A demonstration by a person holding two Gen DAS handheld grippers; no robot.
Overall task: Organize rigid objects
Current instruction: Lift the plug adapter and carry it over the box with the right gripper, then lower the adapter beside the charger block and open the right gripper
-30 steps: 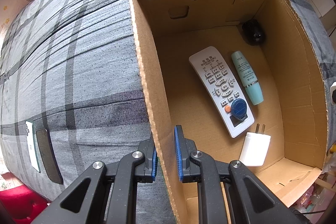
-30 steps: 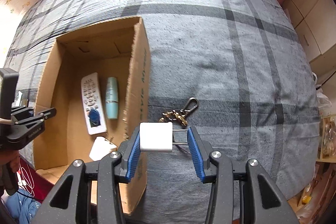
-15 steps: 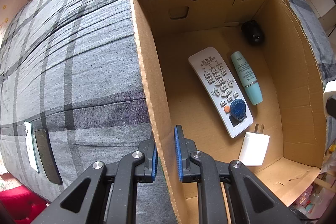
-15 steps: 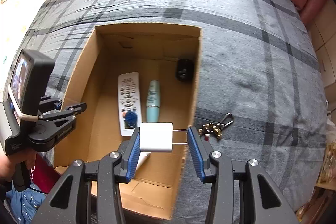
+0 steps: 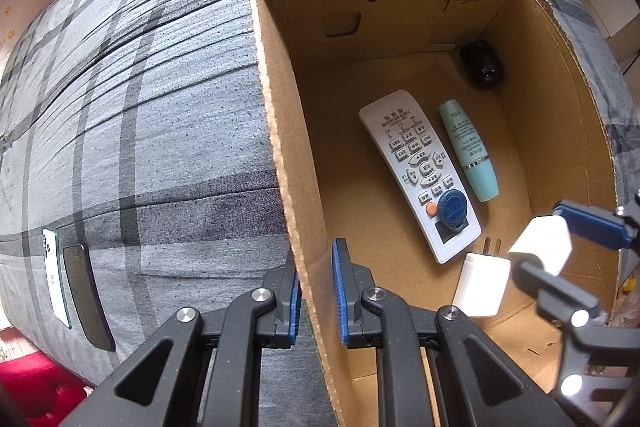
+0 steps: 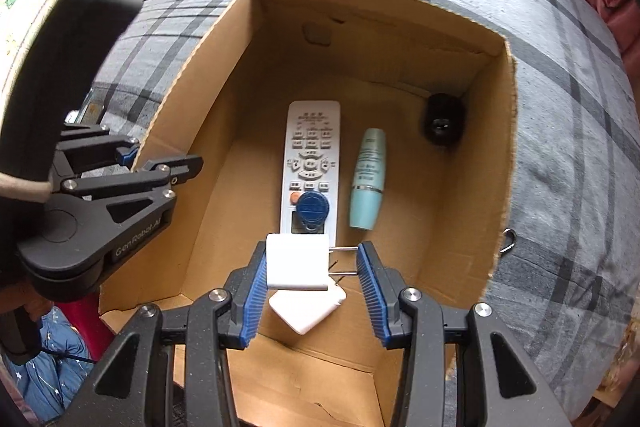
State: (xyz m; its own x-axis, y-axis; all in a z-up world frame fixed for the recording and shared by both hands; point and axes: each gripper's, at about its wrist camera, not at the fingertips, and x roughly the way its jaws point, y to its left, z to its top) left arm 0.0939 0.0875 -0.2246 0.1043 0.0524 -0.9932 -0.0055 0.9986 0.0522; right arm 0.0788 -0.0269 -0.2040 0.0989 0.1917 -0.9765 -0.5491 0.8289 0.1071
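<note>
The cardboard box (image 6: 496, 163) was open on top. Directly below the right gripper (image 6: 310, 269), floor was taken by a white charger (image 6: 307, 311); ahead lay a remote (image 6: 311, 163) and teal tube (image 6: 368, 179). Bare floor was left toward the left wall, straddled by the left gripper (image 5: 316, 291).

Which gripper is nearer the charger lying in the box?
Right. The right gripper hangs just above the lying charger, holding another one; the left gripper clamps the box wall beside it.
</note>
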